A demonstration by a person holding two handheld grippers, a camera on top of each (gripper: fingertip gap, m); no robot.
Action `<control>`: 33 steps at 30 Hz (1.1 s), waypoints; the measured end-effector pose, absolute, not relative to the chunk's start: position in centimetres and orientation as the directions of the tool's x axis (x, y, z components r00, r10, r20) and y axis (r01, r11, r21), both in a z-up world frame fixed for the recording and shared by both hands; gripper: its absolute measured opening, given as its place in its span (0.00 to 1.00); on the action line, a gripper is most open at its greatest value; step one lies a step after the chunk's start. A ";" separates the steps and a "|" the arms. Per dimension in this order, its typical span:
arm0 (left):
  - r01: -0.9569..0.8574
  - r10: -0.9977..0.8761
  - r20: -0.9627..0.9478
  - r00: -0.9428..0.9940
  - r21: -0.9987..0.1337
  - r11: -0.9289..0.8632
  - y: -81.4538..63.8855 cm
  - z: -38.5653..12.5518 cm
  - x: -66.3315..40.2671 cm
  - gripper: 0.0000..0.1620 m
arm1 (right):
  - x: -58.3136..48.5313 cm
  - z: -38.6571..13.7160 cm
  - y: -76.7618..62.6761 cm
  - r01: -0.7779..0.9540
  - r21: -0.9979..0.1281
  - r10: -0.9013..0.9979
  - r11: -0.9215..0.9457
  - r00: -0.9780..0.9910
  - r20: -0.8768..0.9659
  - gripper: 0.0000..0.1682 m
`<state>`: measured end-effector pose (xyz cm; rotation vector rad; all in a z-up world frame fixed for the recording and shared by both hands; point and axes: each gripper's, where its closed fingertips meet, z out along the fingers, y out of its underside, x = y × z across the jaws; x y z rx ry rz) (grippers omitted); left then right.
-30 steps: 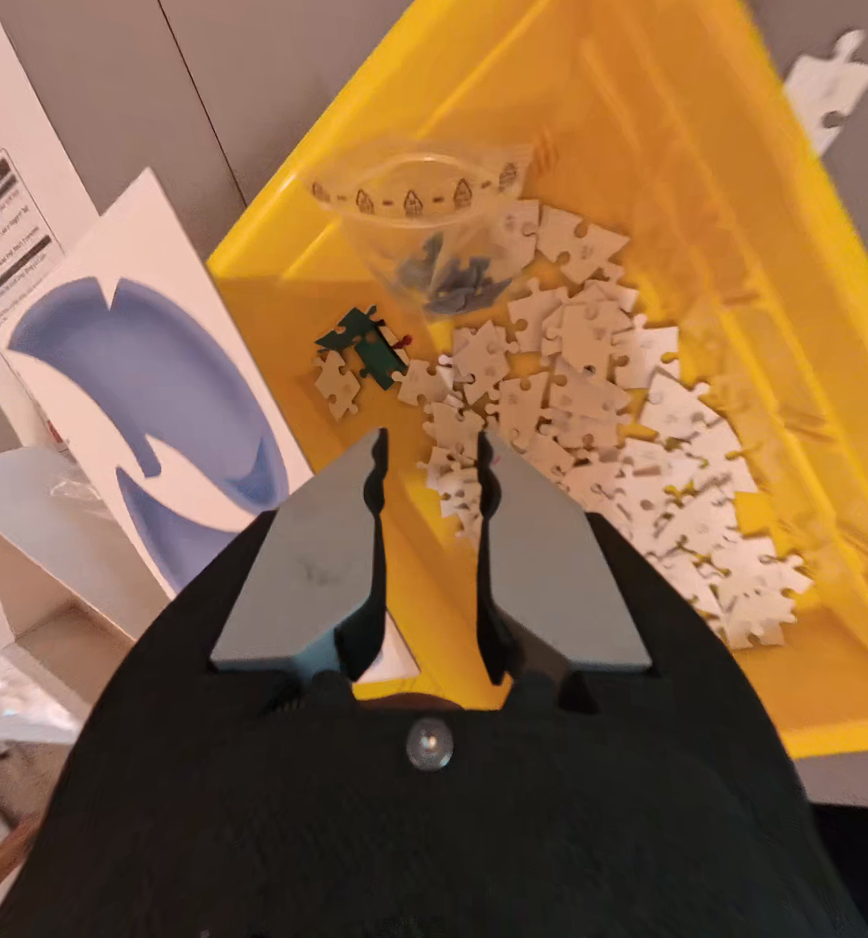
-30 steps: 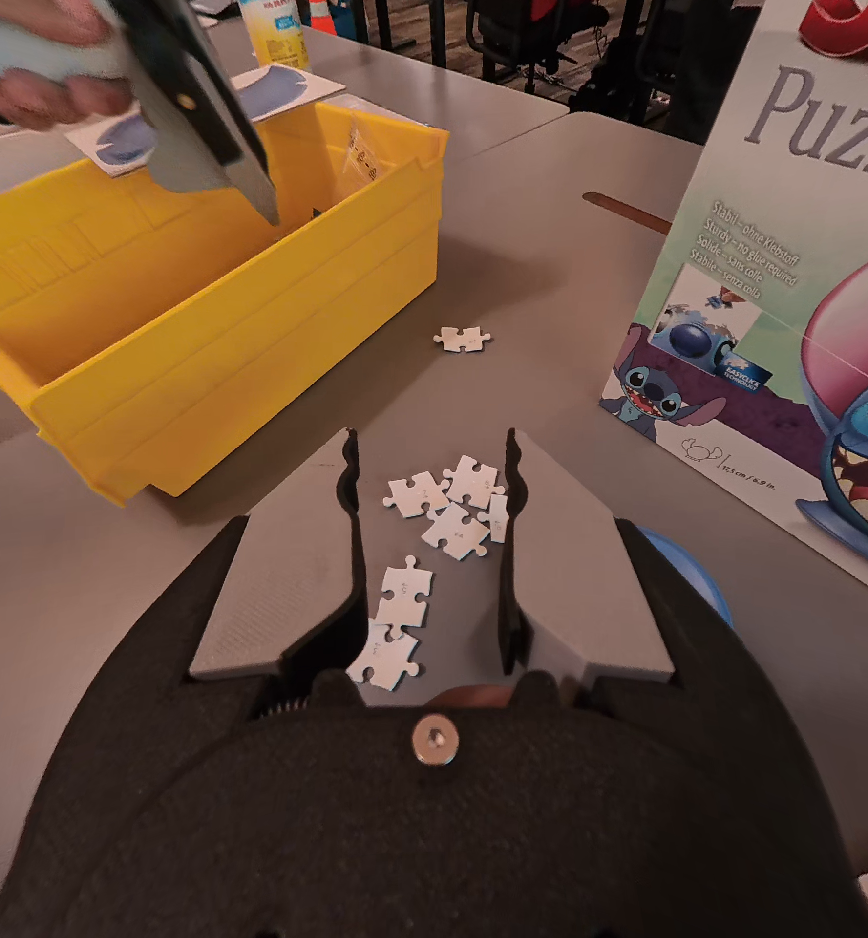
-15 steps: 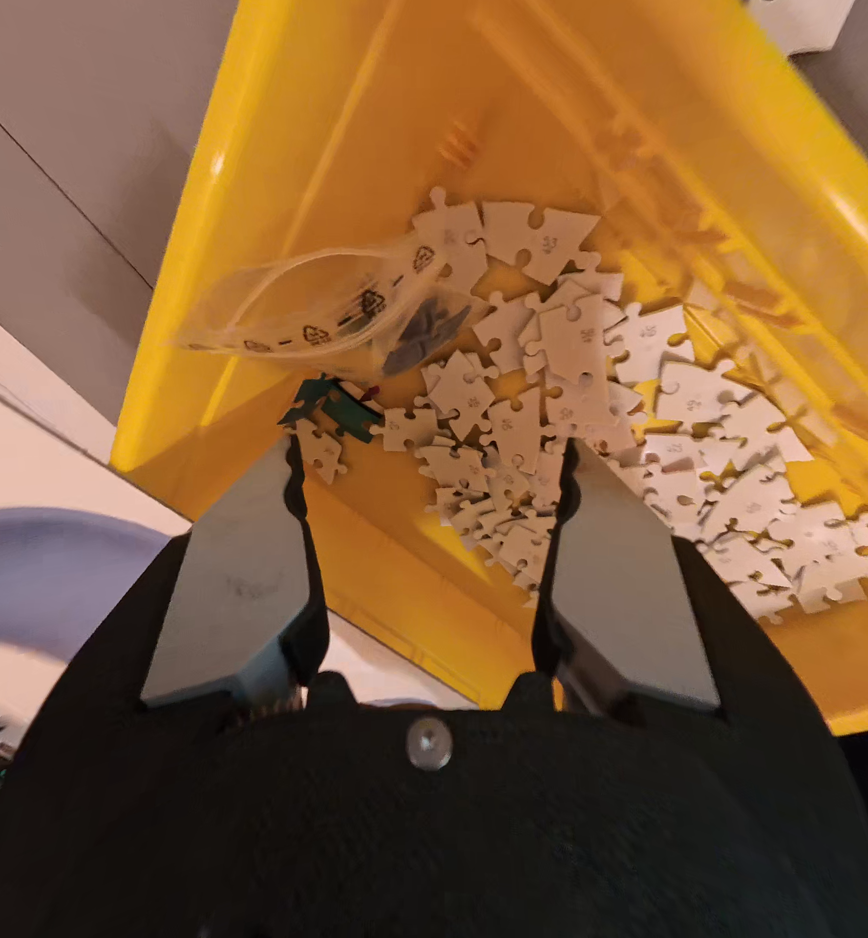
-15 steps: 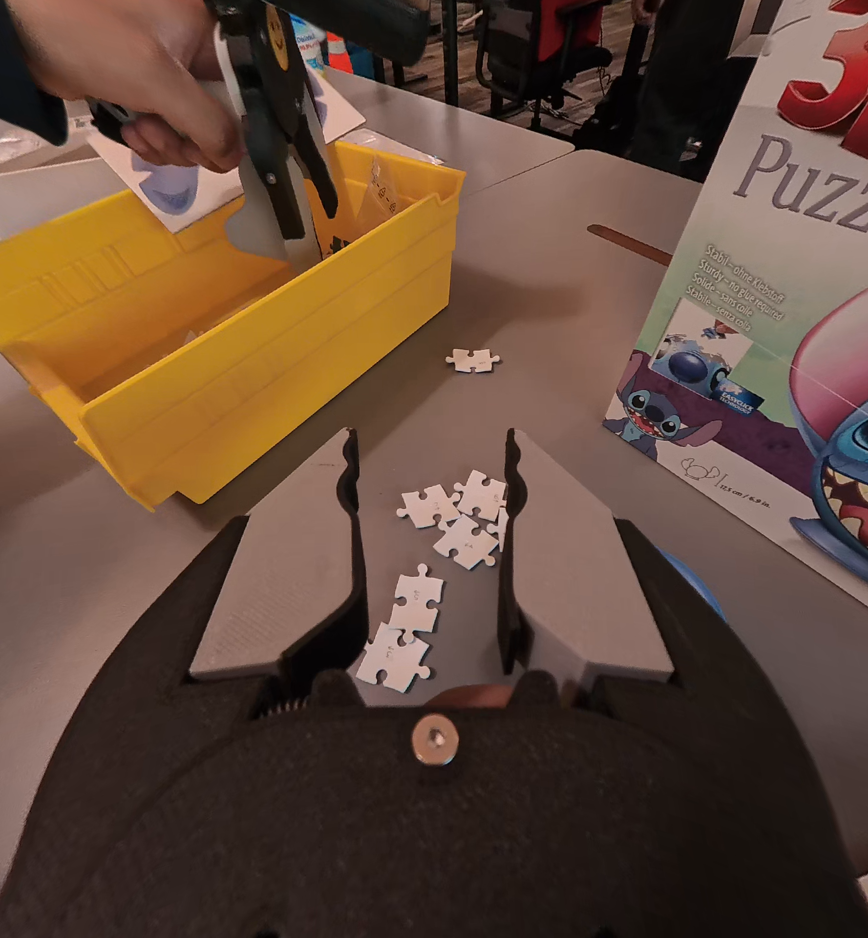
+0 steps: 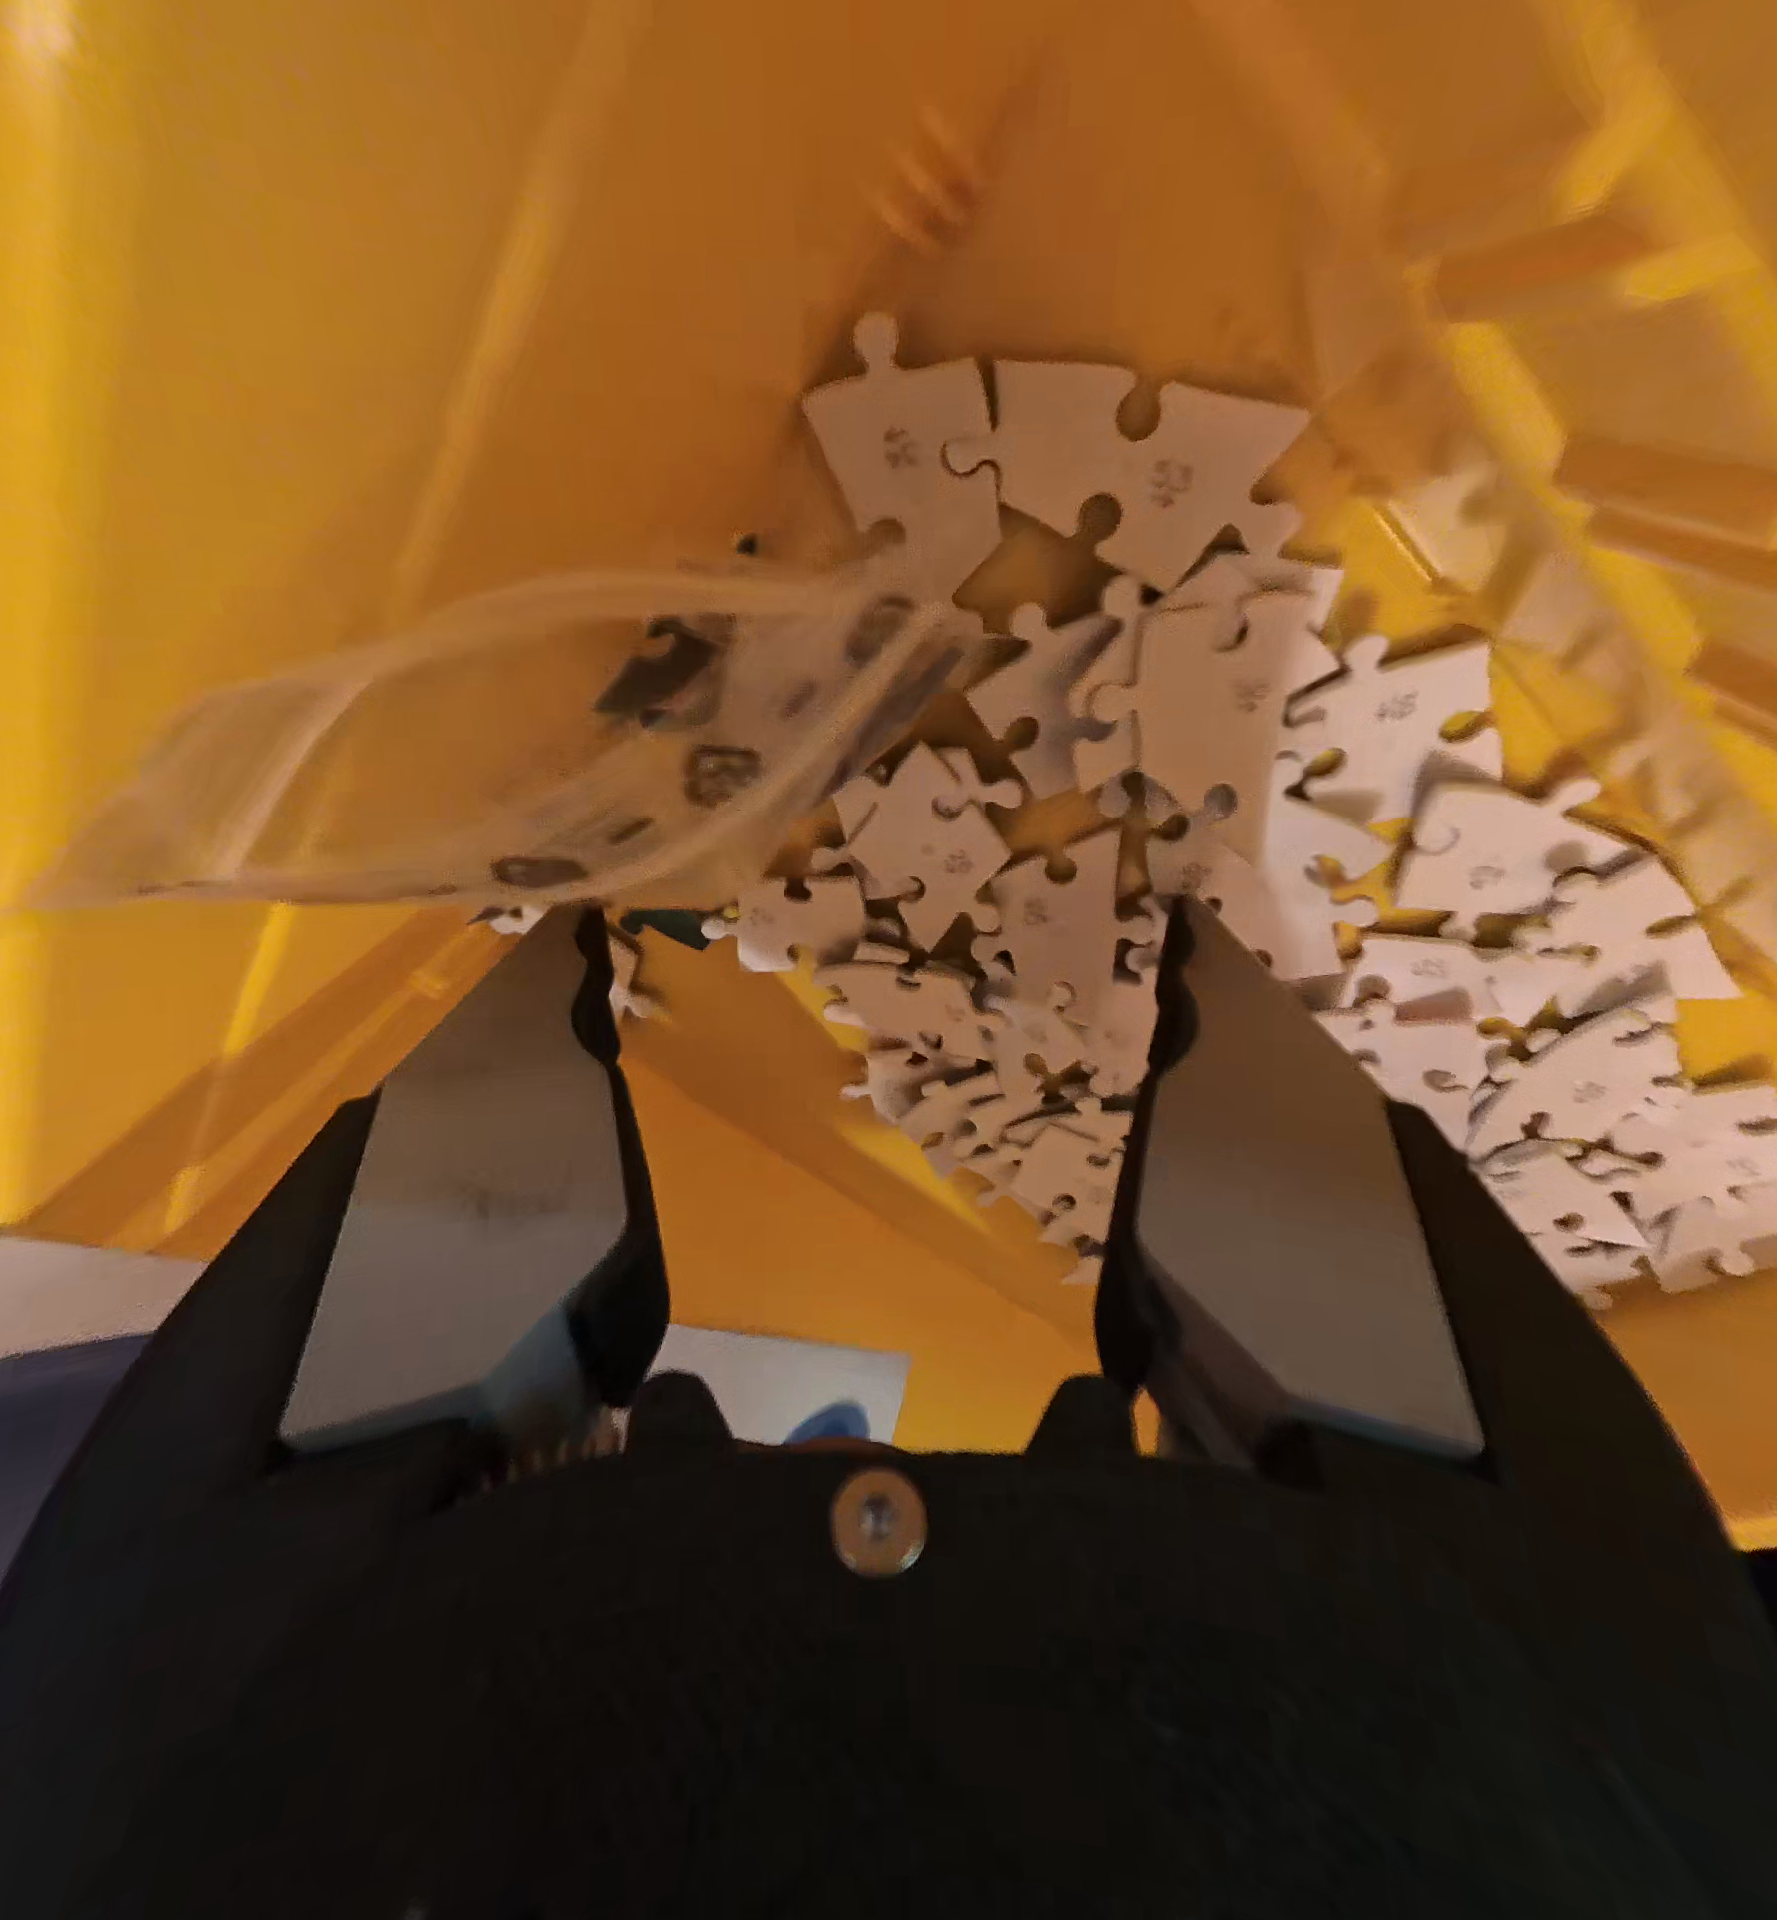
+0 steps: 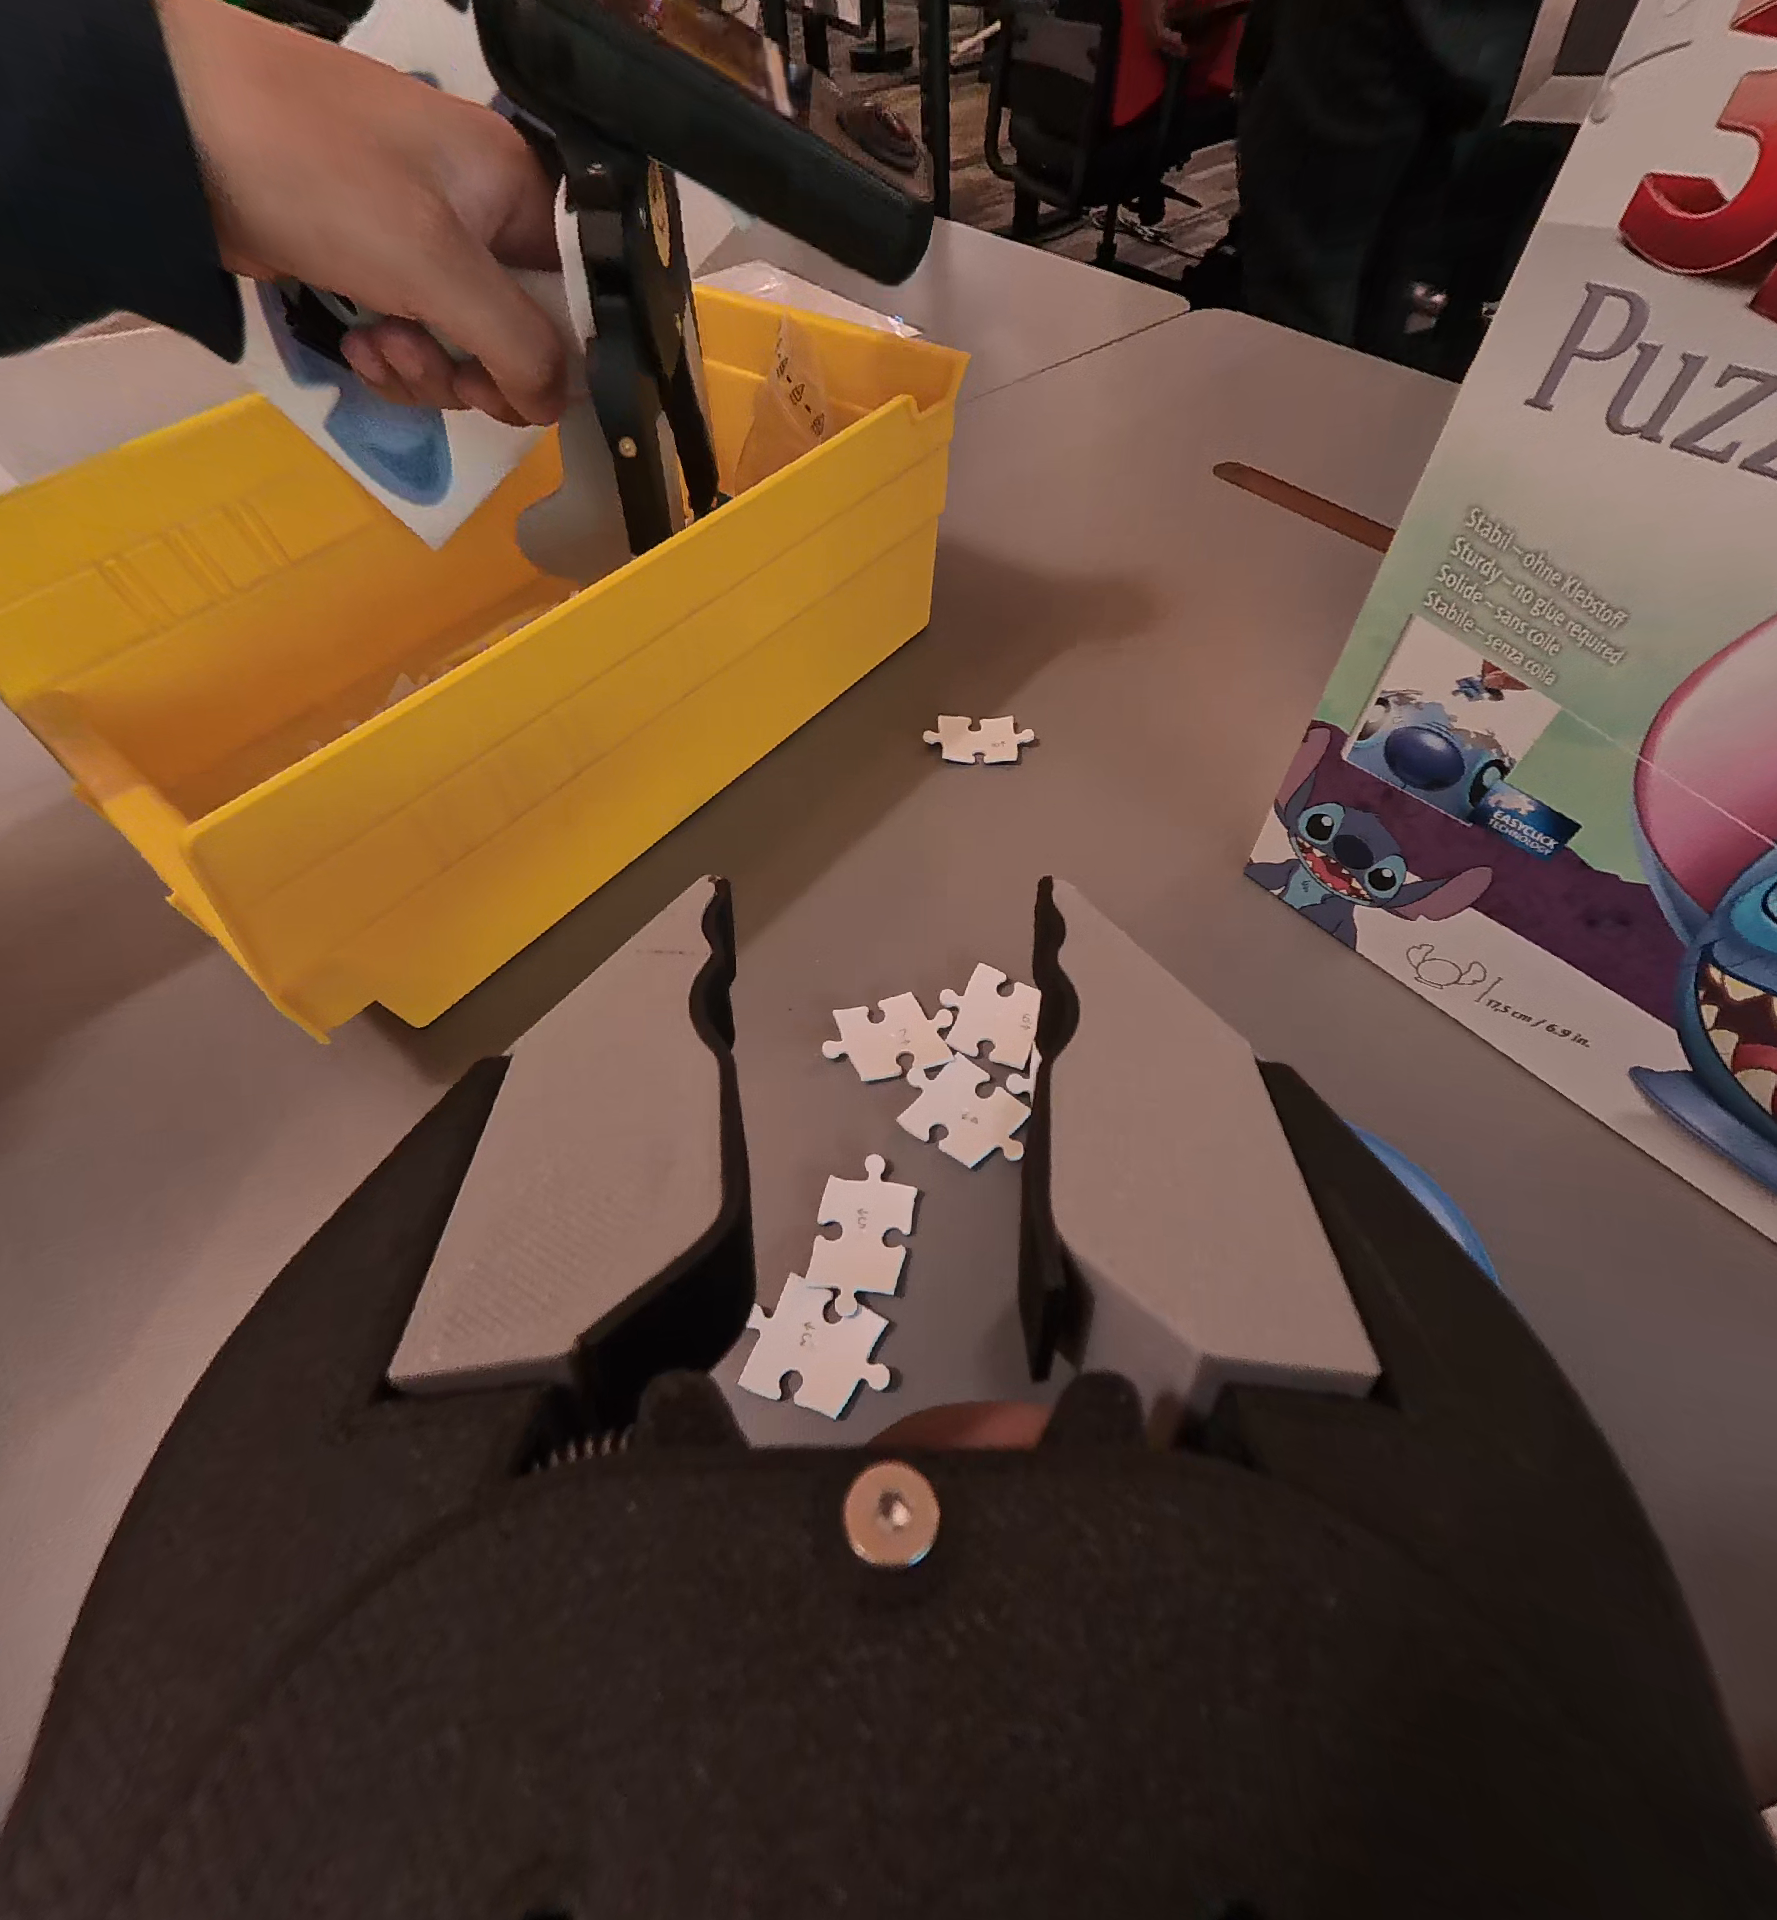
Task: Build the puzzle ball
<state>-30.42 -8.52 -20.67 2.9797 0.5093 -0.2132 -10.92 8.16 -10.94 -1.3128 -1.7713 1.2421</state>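
My left gripper is open and empty, reaching down inside the yellow bin just above a heap of white puzzle pieces. A clear plastic bag lies at its left fingertip. In the right wrist view the left gripper, held by a hand, dips into the bin. My right gripper is open and empty, hovering over several loose white pieces on the grey table. Two joined pieces lie between its fingers, and another joined pair lies farther off.
The puzzle box stands upright at the right of the table. A blue round object peeks out behind my right finger. A white card with a blue shape lies behind the bin. Chairs stand in the background.
My left gripper has opened wide and dropped deep into the bin, close over the piece heap. My right gripper has stayed open, its view shifting slightly.
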 end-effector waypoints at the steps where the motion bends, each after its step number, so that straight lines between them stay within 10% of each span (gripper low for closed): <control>1: 0.345 0.330 -0.154 0.931 0.084 -0.935 -8.6 -20.7 -30.7 0.64 | -10.9 -10.9 8.2 0.379 -0.923 0.942 0.071 -0.329 -0.063 0.33; 13: 0.341 0.373 0.263 0.890 0.161 -0.926 -9.0 -20.3 -25.9 0.98 | -11.0 -11.1 8.3 0.387 -0.920 0.943 0.069 -0.327 -0.067 0.33; 17: 0.417 0.404 0.412 0.817 0.061 -0.907 -7.3 -17.9 -25.3 0.58 | -11.0 -11.2 8.5 0.388 -0.919 0.944 0.063 -0.323 -0.072 0.33; 33: 0.324 0.322 -0.033 0.946 0.059 -0.944 -10.2 -19.8 -32.4 0.45 | -11.2 -12.0 8.7 0.413 -0.908 0.945 0.067 -0.318 -0.075 0.33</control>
